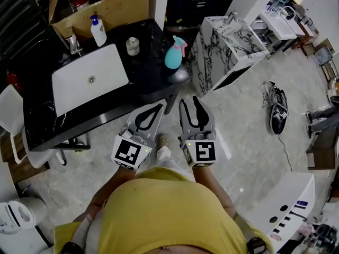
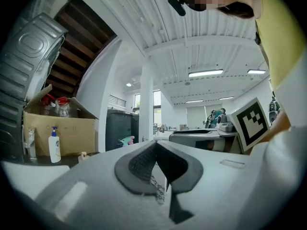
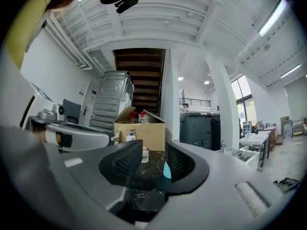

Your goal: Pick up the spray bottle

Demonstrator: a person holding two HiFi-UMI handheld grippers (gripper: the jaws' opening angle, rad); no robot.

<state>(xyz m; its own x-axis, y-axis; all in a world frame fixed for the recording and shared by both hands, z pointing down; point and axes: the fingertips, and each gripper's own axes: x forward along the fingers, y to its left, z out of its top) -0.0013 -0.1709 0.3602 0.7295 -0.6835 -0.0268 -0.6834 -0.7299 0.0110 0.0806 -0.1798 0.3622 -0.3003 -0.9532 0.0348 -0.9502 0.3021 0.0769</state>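
The spray bottle (image 1: 175,52), teal with a pink trigger, stands upright near the right end of the black counter (image 1: 148,67). Both grippers hover over the floor just in front of that counter, pointing level toward it. My right gripper (image 1: 189,100) is open with nothing between its pads; in the right gripper view (image 3: 147,159) a teal sliver of the bottle (image 3: 167,170) shows past the right pad, well ahead. My left gripper (image 1: 160,106) sits beside it, tips touching and empty. The left gripper view (image 2: 154,145) shows the bottle (image 2: 127,140) small and far off.
A white sink (image 1: 90,78) with a faucet (image 1: 74,44) fills the counter's left. A white pump bottle (image 1: 98,30) and a small jar (image 1: 132,46) stand behind it. A cardboard box (image 1: 106,7) is at the back, a marble-patterned cabinet (image 1: 228,41) on the right, shoes (image 1: 278,110) on the floor.
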